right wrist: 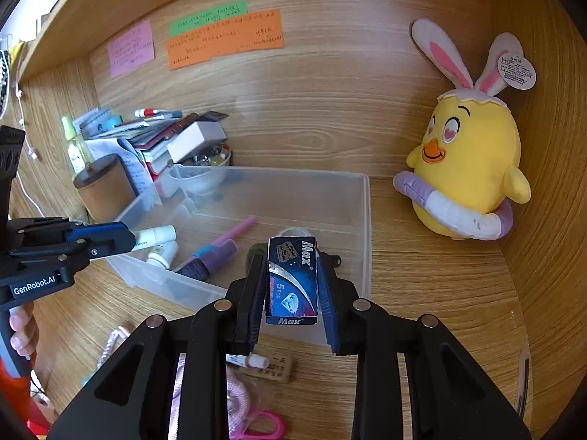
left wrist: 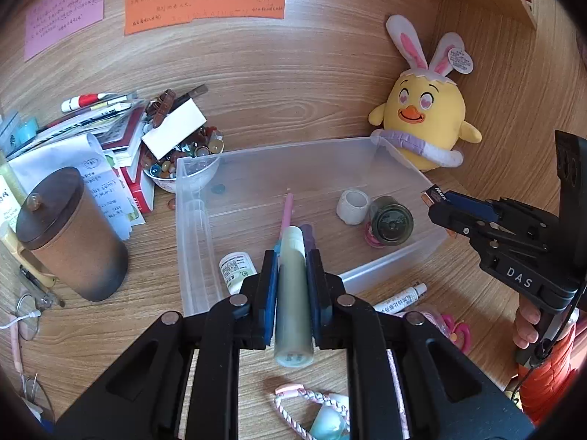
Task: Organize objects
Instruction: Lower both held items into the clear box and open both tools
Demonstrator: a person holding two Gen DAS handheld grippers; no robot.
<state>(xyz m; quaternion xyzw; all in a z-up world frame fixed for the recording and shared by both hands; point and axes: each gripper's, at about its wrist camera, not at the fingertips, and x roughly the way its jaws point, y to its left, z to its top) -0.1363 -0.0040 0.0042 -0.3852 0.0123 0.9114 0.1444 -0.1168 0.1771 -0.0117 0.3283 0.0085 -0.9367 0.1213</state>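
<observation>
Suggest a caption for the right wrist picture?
Right gripper holding a blue Max box over a clear bin.

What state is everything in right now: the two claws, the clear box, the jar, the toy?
Left claw: shut on green tube.
Right claw: shut on blue Max box.
Clear bin: open, partly filled.
Brown jar: lid on, upright.
Chick plush: upright against the wall.

clear plastic bin (right wrist: 363,227), wood-grain desk (right wrist: 422,275)
</observation>
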